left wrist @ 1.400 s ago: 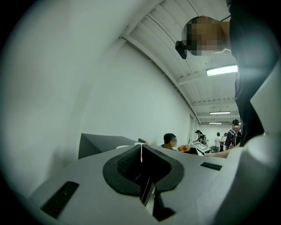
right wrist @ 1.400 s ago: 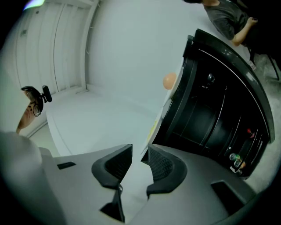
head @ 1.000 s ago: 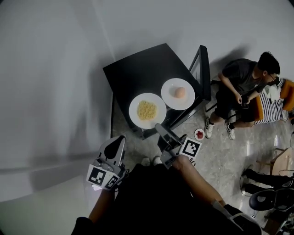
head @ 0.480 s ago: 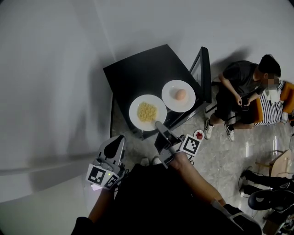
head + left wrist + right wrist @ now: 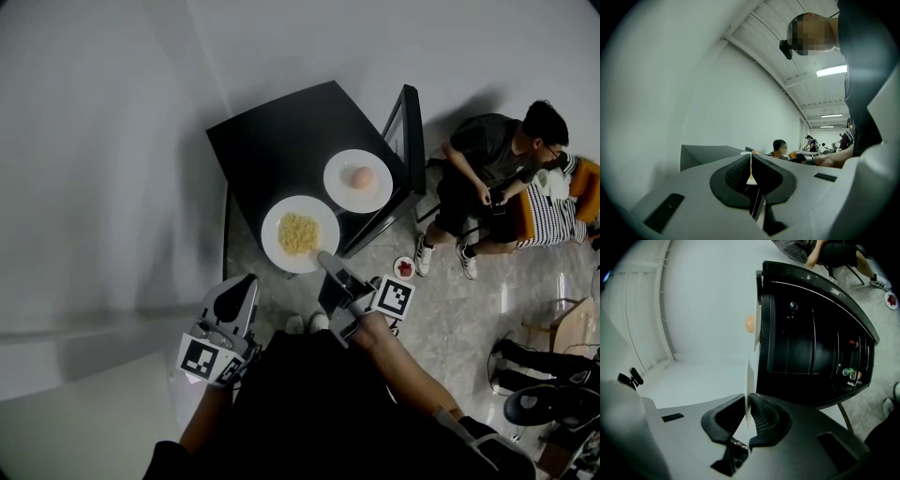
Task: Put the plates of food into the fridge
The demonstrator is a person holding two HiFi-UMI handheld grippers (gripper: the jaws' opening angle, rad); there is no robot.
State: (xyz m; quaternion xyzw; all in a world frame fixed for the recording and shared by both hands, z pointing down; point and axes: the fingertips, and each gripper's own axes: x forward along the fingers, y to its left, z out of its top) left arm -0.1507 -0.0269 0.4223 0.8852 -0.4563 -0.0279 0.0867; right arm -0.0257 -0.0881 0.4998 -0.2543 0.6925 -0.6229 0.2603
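Fridge top (image 5: 272,141), black, door (image 5: 405,122) open alongside; serves as shelf for 2 plates. Item 1: noodle plate (image 5: 274,234), white, round, yellow heap at centre, at front edge w/ rim apparently overhanging, so reachable edge-on. R gripper (image 5: 325,260): jaws just been closing, now pinching that rim. Item 2: second plate (image 5: 337,187), pale-orange round item, further back, untouched. L gripper (image 5: 246,281): closed, empty, parked near body

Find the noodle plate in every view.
Head view: noodle plate centre, near edge of the black fridge.
Left gripper view: cannot be made out.
Right gripper view: noodle plate edge-on, low centre, rim pinched by right tongs, whose jaws have just been closing.
Shared landmark: black fridge, head and right gripper views.
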